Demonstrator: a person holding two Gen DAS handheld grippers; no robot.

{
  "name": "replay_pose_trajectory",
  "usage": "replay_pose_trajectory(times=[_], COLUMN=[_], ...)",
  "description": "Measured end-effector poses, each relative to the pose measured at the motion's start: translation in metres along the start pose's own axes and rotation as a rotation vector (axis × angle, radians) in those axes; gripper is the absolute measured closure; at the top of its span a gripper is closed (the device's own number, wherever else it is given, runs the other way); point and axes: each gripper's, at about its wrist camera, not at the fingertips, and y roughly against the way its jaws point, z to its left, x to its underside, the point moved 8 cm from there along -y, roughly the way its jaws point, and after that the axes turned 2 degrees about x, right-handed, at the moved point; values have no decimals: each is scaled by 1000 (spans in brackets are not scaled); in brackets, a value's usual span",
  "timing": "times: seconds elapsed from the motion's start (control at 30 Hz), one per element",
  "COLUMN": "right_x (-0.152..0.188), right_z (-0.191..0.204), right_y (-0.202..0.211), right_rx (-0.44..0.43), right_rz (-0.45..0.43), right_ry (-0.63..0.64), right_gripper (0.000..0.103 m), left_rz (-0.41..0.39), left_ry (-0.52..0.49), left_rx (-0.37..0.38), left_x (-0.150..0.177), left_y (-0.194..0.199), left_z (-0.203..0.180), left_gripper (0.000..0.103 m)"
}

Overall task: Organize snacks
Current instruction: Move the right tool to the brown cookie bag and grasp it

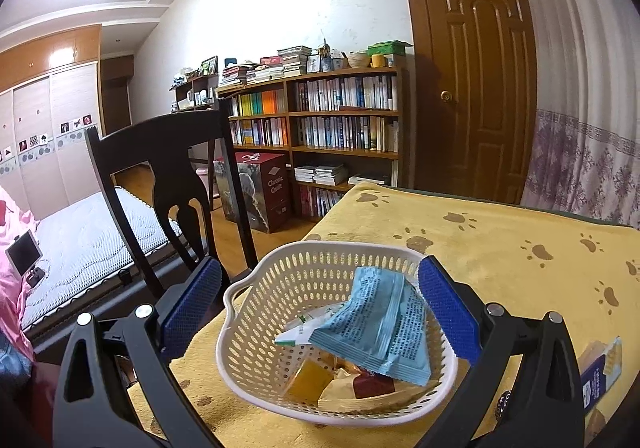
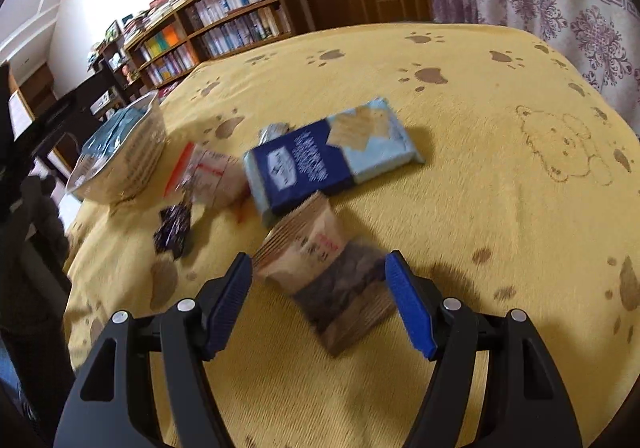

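A cream perforated basket (image 1: 280, 280) stands on the yellow paw-print cloth. Inside it lie a light blue packet (image 1: 380, 328), a white-green sachet (image 1: 300, 332) and small yellow and red-brown snacks (image 1: 308, 380). My left gripper (image 1: 320, 288) is open, its blue pads on either side of the basket. In the right wrist view the same basket (image 2: 128, 163) is at the left. My right gripper (image 2: 318, 268) is open, straddling a brown snack bag (image 2: 324, 268) that lies on the cloth. Beyond it lie a blue cracker box (image 2: 328, 159), a red-edged clear packet (image 2: 208, 175) and a dark wrapped candy (image 2: 172, 228).
A dark wooden chair (image 1: 168, 167) stands close behind the basket at the table's left edge. A bed (image 1: 80, 240) is farther left. A bookshelf (image 1: 320, 119) and a wooden door (image 1: 472, 67) are at the back, a curtain (image 1: 592, 107) on the right.
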Motion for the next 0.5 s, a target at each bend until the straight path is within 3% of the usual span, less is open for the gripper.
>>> replay_pose_trajectory(times=[0.13,0.33,0.5], right_x=[9,-14,-25], right_z=[6,1,6], right_y=[3,-2,-23], right_rx=[14,17,2], right_rz=[2,-37,-10], right_ry=[54,45,104], right_gripper=[33,33,33], left_rz=[-4,17,16], left_ry=[-9,-14,-20], left_rx=[11,45,64], left_x=[0,9,8], left_y=[3,10,20], left_z=[-5,-10,-11], left_gripper=[3,3,3])
